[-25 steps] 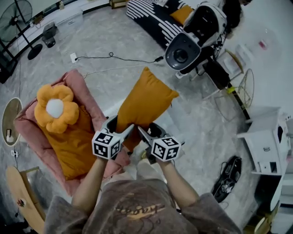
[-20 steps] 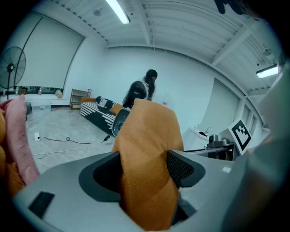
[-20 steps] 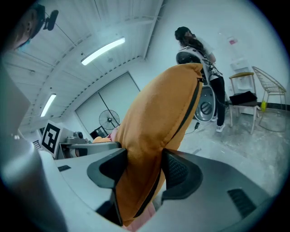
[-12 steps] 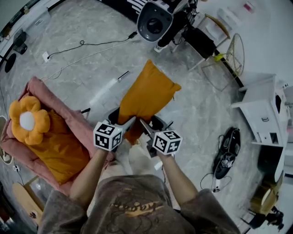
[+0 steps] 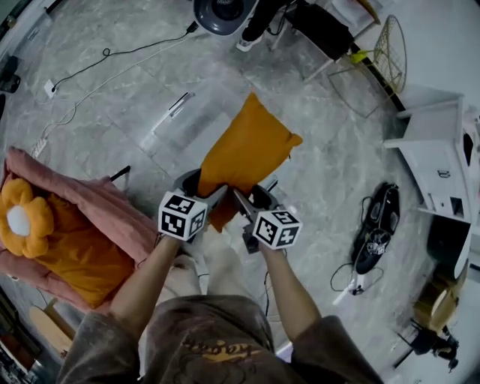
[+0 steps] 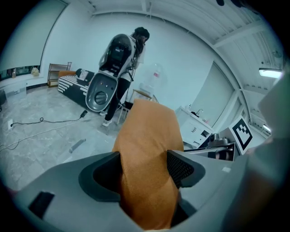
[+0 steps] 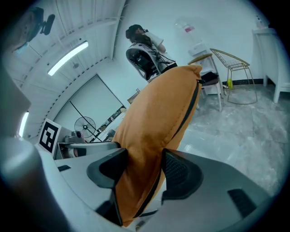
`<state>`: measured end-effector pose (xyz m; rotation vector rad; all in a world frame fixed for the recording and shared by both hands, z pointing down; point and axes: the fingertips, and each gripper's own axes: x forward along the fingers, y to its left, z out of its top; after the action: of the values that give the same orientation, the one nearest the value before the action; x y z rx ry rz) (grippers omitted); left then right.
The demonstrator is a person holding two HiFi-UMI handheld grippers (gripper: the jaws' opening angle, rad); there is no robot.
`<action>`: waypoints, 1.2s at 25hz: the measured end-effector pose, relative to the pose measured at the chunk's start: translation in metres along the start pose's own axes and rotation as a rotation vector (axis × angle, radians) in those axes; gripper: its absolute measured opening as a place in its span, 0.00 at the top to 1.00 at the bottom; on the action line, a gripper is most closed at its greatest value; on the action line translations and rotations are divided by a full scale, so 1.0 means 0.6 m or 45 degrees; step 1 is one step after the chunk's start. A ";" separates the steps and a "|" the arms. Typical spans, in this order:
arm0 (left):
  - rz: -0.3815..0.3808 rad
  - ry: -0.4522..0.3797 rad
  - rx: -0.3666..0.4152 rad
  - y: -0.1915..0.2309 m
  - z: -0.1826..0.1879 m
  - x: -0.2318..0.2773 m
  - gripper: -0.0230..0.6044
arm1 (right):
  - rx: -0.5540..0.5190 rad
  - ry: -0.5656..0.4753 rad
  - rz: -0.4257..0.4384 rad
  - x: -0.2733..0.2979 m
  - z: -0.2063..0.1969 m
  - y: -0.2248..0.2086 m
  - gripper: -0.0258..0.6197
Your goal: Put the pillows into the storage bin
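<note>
I am gripping one orange pillow (image 5: 244, 154) with both tools at once. In the left gripper view, the left gripper (image 6: 145, 165) has its fingers (image 6: 180, 168) standing fairly wide, but they are pressing on the bunched near end of the pillow from both sides. In the right gripper view, the right gripper (image 7: 144, 168) is doing the same: its fingers (image 7: 179, 174) are clamping the fabric beside the dark seam, and the rest of the pillow is rising away from them.

In the head view the two tools are sitting side by side at the pillow's near corner, and the pillow is pointing away from me over the grey floor (image 5: 135, 90). It is off to the right of the pink storage bin (image 5: 97, 206) and not in it. The bin is already holding a flower-shaped pillow (image 5: 22, 221) and a second orange pillow (image 5: 82, 255).

Against the earlier frames, both grips are unchanged and the pillow is keeping the same shape. The bin is now lying farther left, with the flower-shaped pillow almost at the left edge, and the round grey machine (image 5: 223, 9) is now only showing at the far edge.
</note>
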<state>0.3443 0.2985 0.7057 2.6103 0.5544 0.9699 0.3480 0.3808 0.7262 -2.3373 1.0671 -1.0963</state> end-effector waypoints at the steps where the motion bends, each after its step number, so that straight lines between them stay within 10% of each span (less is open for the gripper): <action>1: -0.003 0.019 -0.011 0.002 -0.009 0.021 0.45 | 0.013 0.014 -0.004 0.007 -0.005 -0.021 0.58; 30: -0.064 0.339 0.017 0.120 -0.360 0.505 0.45 | 0.324 0.041 -0.201 0.214 -0.291 -0.508 0.55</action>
<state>0.4285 0.4031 1.0598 2.4809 0.6881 1.3114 0.4159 0.4856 1.0789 -2.2349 0.7142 -1.2500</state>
